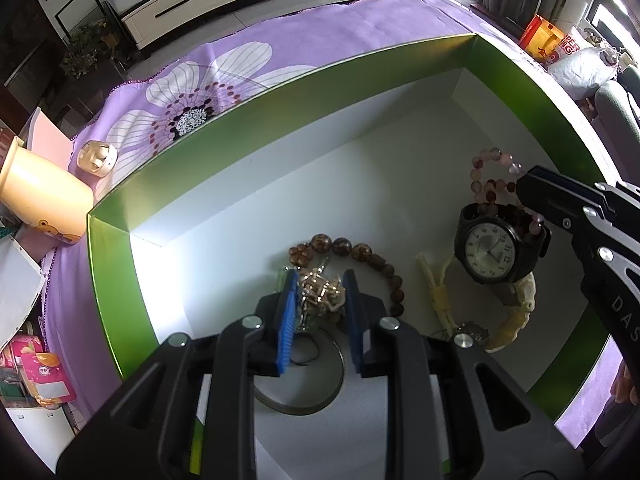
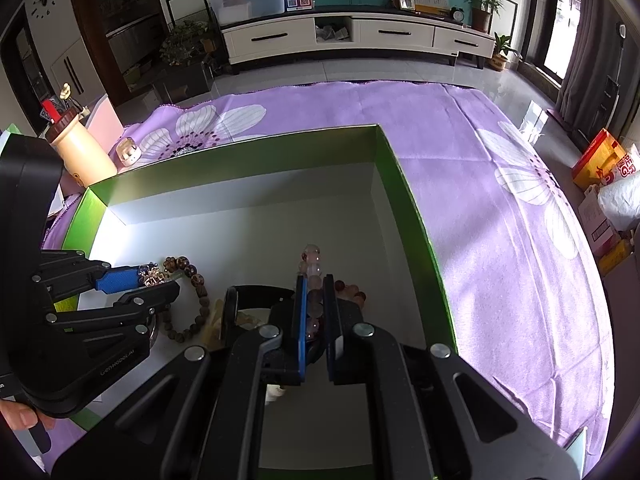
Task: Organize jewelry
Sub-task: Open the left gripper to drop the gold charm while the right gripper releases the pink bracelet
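Observation:
A green box with a white floor (image 1: 280, 184) lies on the purple cloth and holds the jewelry. My left gripper (image 1: 320, 280) is shut on a gold chain piece (image 1: 320, 292) low inside the box, beside a brown bead bracelet (image 1: 352, 250). It also shows in the right wrist view (image 2: 148, 280). My right gripper (image 2: 315, 280) is shut on a pink bead bracelet (image 2: 312, 258) over the box's right part; its tip shows in the left wrist view (image 1: 528, 190). A black watch (image 1: 492, 250) lies on a cream watch strap (image 1: 516, 312).
A silver ring-shaped piece (image 1: 304, 380) lies under my left gripper. A cream cup (image 1: 44, 188) and a small earbud case (image 1: 97, 158) stand left of the box on the flower-print cloth (image 2: 500, 208). Boxes and bags sit at the right edge (image 2: 600, 168).

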A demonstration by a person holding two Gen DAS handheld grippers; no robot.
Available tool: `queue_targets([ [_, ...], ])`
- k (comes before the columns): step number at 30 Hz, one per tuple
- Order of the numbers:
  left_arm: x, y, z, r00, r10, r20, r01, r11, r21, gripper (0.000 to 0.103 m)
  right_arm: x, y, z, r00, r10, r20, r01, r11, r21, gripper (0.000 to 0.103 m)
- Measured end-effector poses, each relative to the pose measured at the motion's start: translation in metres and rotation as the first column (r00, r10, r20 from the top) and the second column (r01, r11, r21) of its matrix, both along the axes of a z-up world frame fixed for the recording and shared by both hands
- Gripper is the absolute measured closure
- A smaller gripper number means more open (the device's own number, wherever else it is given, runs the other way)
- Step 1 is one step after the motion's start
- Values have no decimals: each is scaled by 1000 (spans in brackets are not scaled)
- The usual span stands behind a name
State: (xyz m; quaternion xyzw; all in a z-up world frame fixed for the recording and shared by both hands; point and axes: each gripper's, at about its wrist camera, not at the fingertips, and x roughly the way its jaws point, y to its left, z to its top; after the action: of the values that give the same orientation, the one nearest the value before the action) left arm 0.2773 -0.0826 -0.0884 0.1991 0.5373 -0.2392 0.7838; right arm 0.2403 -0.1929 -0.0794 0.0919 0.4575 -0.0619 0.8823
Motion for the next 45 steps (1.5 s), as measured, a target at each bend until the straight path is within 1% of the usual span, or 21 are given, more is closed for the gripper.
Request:
queue_targets([
  [3, -1, 0, 0, 1000, 0, -1, 0, 1000, 1, 78, 0, 1, -1, 1000, 1, -3, -1, 1000, -1, 96],
  [10, -2, 1, 0, 1000, 3, -6, -3, 1000, -7, 69, 2, 1, -1, 1000, -2, -10, 1, 1000, -3, 95],
  [17, -4, 1, 1, 1000, -3, 0, 3, 1000, -6, 68, 1, 0, -1, 1000, -7, -18, 7, 1000, -8, 94],
  [22, -5, 2, 5, 1000, 0, 3, 0, 1000, -17, 63, 0, -1, 0, 1000, -10, -15, 10, 1000, -7, 94],
  [24, -7, 2, 6, 1000, -1, 6, 2, 1000, -18, 63, -1, -2, 0, 1000, -11, -15, 11, 1000, -6, 94],
  [28, -9, 2, 10, 1000, -5, 21, 5, 1000, -15, 55, -3, -2, 2, 1000, -13, -11, 12, 1000, -11, 94],
  [31, -9, 3, 12, 1000, -5, 29, 6, 1000, -15, 53, -5, -5, 3, 1000, -21, -9, 21, 1000, -15, 93],
  [33, -10, 2, 12, 999, -8, 36, 8, 1000, -10, 53, -7, -7, 4, 1000, -26, -6, 26, 1000, -15, 90],
  [34, -10, 3, 13, 999, -8, 39, 9, 1000, -9, 52, -7, -8, 5, 1000, -29, -4, 29, 999, -14, 83],
  [35, -11, 3, 13, 999, -9, 40, 9, 1000, -10, 52, -8, -8, 5, 1000, -31, -1, 31, 999, -12, 81],
  [40, -12, 3, 17, 998, -6, 58, 6, 1000, -4, 46, -10, -9, 7, 1000, -30, 2, 30, 999, -14, 80],
  [41, -12, 3, 17, 998, -4, 61, 5, 1000, -3, 45, -11, -9, 7, 999, -32, 4, 32, 999, -13, 75],
  [43, -13, 3, 19, 998, 0, 62, 0, 1000, -5, 40, -12, -10, 8, 999, -38, 10, 38, 999, -8, 70],
  [45, -13, 4, 21, 997, 4, 72, -4, 1000, -5, 38, -13, -10, 8, 999, -42, 11, 42, 999, -8, 67],
])
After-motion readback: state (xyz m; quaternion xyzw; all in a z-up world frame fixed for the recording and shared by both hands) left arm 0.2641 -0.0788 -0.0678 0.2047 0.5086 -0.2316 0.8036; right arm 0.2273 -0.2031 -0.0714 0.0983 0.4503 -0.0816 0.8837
